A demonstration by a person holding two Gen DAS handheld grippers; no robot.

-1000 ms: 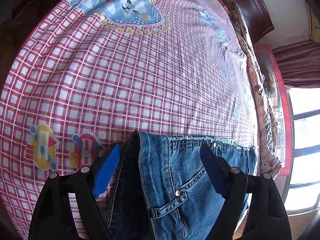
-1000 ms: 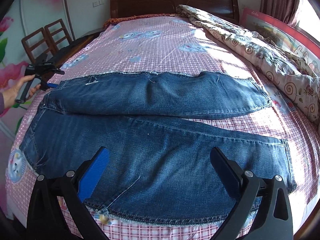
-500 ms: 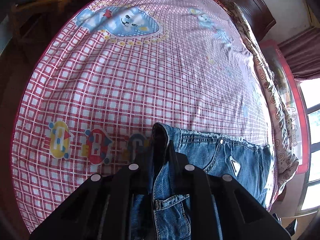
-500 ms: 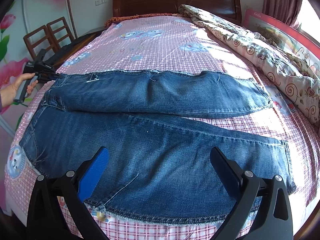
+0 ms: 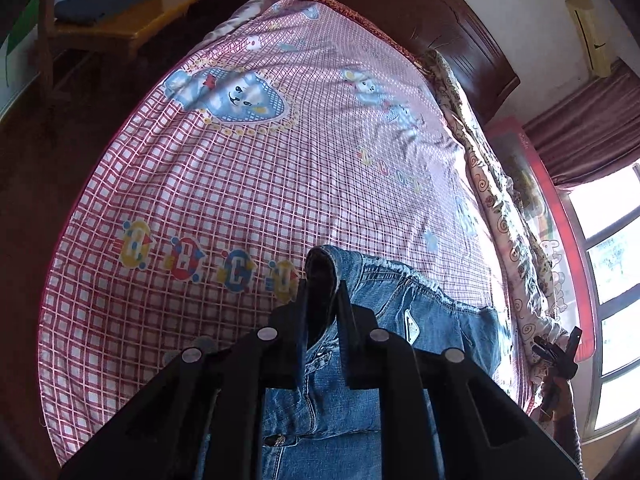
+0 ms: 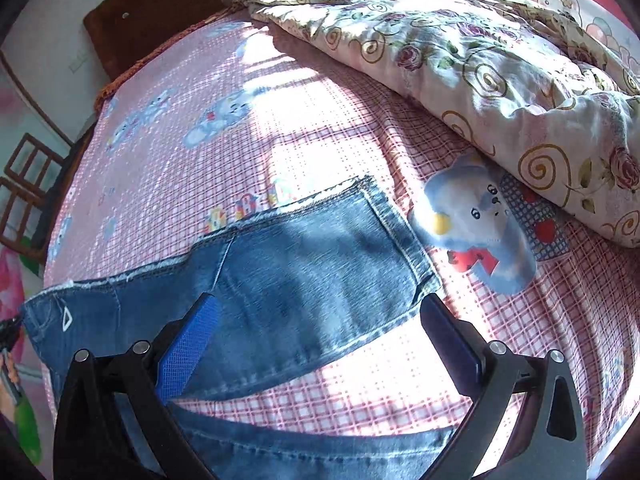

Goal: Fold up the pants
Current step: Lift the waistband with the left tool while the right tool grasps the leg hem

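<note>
The jeans (image 6: 304,264) lie spread across the bed (image 5: 248,184) on its pink checked sheet, one leg's hem reaching close to the flowered quilt (image 6: 500,80) along the far side. The left gripper (image 5: 322,292) is clamped tight on a bunched fold at the waistband corner, raised off the sheet. The right gripper (image 6: 316,320) hangs wide open above that leg, holding nothing.

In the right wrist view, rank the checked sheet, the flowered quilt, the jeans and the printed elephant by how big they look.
Largest to smallest:
1. checked sheet
2. jeans and flowered quilt, too alike to separate
3. printed elephant
</note>
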